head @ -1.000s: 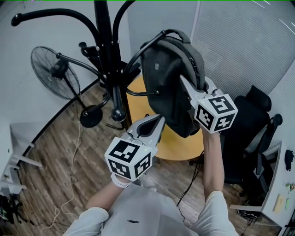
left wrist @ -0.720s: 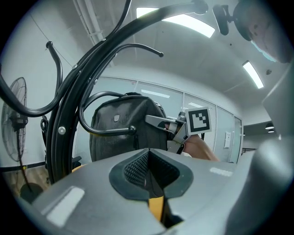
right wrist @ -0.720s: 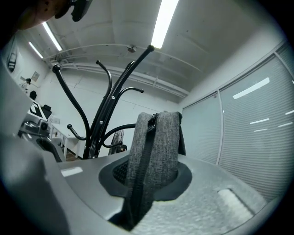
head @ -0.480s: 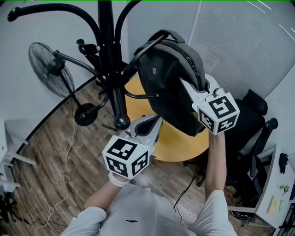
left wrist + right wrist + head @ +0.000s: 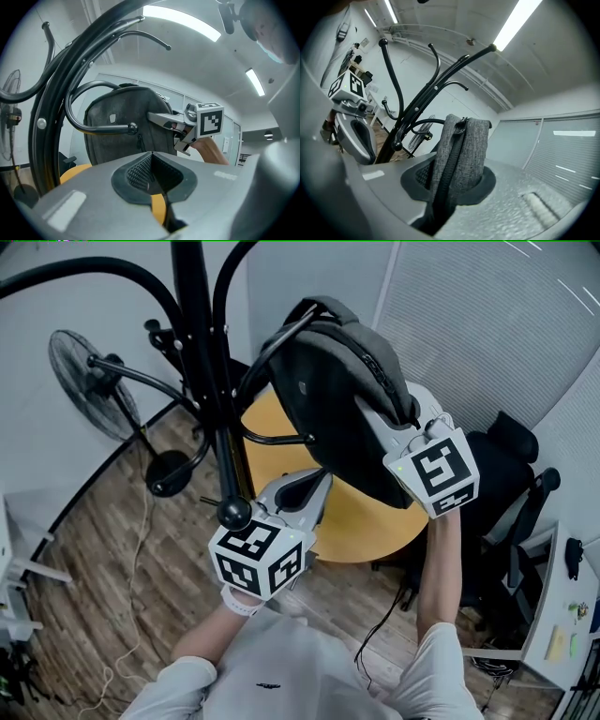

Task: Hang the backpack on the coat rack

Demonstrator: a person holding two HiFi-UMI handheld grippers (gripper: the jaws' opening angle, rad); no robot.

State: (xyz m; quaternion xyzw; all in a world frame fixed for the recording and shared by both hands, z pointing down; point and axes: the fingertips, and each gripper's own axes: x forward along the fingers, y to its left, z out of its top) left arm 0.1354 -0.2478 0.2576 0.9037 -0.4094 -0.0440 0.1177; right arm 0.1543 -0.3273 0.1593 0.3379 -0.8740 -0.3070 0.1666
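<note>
**Handle at the hook, bag not yet let go**

Over the last second my right gripper [image 5: 380,418] has rolled at the wrist. The backpack [image 5: 323,399] has tipped with it, bringing its top closer to the pole of the coat rack [image 5: 202,362]. The right fingers [image 5: 486,183] are clenched on the bag's grey side panel, with the zip line running straight up between them. All the steering of the bag goes through that one grip.

My left gripper [image 5: 317,486] sits lower, near the rack's pole. Its fingers are pressed together on nothing, and it plays no part for now.

Further out, the top handle [image 5: 323,304] sits at the tip of the upper hook [image 5: 281,334]. A lower hook [image 5: 101,129] runs across the bag's front face. The bag hangs above the yellow desk [image 5: 370,526].

I judge this to be the seating step: the bag is up at the rack and the loop is being worked over the hook. From the head view I can't be sure the loop is fully over the tip.

The next move calls for easing the bag down until the hook takes the weight. I would release only once the handle clearly bears on it, so the bag does not slip off.
</note>
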